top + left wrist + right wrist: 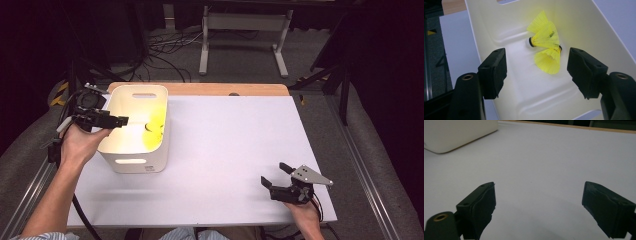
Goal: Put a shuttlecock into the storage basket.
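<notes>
The worktop [225, 150] is a white sheet with a wooden strip along its far edge, and the white bin [162, 145] stands at its far left corner, long side running from the near edge toward the far edge. On the bin's floor, against the right-hand wall and about halfway along it, lie the yellow shuttlecocks [546, 47], a small cluster touching one another, their mesh skirts fanned in different directions and one dark-ringed cork pointing toward the bin's left wall. The left tool [119, 120] hangs over the bin's left rim with its jaws apart and nothing between them, aimed across and down at that cluster, so the shuttlecocks lie straight ahead of it and below. The right tool [274, 175] sits near the worktop's near right corner, jaws likewise spread and empty, well apart from the bin. The left tool is plainly the nearer, and a reach would go down and toward the right-hand wall.
</notes>
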Motion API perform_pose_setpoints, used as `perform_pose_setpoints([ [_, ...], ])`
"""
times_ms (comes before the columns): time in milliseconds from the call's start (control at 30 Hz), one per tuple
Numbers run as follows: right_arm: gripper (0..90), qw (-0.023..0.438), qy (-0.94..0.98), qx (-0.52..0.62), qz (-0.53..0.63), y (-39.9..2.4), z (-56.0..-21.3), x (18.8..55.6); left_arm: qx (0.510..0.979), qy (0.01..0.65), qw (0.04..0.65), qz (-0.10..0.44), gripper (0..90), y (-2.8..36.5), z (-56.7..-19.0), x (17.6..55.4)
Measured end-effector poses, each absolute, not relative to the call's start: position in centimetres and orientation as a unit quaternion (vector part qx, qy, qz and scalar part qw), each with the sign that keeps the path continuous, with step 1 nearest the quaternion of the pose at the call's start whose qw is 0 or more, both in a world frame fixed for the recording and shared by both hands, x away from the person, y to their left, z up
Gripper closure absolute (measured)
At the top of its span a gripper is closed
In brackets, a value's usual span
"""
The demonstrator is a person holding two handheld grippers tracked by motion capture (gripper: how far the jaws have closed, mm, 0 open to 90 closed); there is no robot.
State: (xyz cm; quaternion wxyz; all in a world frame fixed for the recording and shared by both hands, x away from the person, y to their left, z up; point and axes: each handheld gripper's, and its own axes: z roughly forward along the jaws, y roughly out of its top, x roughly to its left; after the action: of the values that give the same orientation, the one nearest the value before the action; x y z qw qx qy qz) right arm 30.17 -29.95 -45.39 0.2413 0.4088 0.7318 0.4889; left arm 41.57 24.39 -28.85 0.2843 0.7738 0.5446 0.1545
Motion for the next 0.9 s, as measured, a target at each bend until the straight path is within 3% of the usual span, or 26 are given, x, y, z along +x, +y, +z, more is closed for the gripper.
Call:
perform_pose_setpoints([
  [900, 12.5, 0.242, 0.732, 0.409, 0.489, -30.0, -45.4, 30.1, 0.749, 0.562, 0.311, 0.16, 30.8, 27.2, -29.6, 39.3],
])
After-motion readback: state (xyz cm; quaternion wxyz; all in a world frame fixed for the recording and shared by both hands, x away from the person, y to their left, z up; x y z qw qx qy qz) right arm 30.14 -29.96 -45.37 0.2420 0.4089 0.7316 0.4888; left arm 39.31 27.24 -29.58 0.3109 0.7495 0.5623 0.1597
